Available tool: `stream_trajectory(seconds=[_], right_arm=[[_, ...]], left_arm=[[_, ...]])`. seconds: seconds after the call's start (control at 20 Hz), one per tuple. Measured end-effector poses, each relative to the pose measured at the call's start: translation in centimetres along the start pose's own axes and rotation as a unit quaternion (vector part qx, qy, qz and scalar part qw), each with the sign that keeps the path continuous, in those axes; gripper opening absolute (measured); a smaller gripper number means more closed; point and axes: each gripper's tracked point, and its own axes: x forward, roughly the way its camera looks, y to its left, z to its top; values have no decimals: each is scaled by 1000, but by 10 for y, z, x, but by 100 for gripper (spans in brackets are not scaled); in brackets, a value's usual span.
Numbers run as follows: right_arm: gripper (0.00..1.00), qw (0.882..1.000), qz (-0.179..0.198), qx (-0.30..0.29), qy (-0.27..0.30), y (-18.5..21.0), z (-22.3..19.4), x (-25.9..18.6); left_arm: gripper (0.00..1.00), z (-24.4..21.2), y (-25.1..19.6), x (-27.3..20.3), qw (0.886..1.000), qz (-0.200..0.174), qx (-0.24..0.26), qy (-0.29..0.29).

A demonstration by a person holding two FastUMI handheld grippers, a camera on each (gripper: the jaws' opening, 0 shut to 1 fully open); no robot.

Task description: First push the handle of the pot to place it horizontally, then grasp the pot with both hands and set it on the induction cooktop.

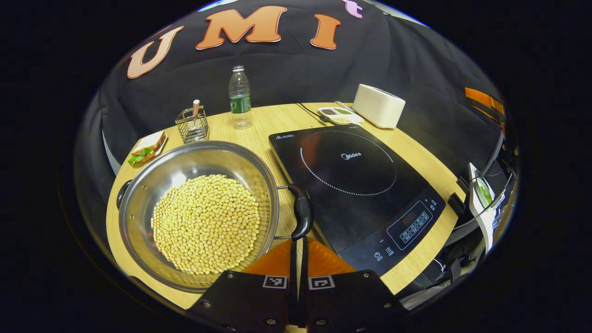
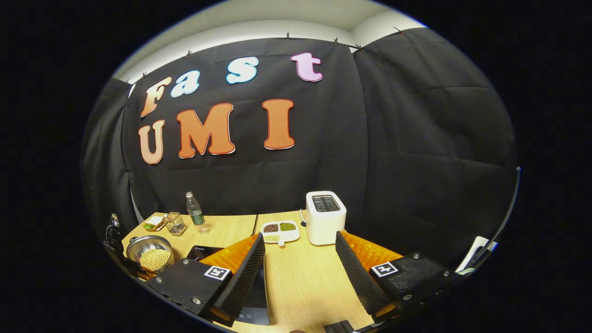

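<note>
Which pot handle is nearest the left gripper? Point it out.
The black handle on the pot's cooktop-facing side, just ahead of the left gripper. The other handle sits on the pot's far rim.

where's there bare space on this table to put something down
Bare wood lies ahead of the right gripper, between the induction cooktop and the toaster. The far left is crowded: pot, wire basket, bottle, sandwich plate.

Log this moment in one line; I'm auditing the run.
stage: handle push | left hand-held gripper: shut, at pot handle | right hand-held gripper: open, empty | pot: beside induction cooktop
</note>
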Motion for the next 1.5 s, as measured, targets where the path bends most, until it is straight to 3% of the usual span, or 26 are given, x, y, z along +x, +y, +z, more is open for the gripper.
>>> stream_trajectory(seconds=[1.5], right_arm=[[95,999,-29,0,20,-15,-13,32]], left_arm=[[2,61,4,57,1000,-8,-5,-25]])
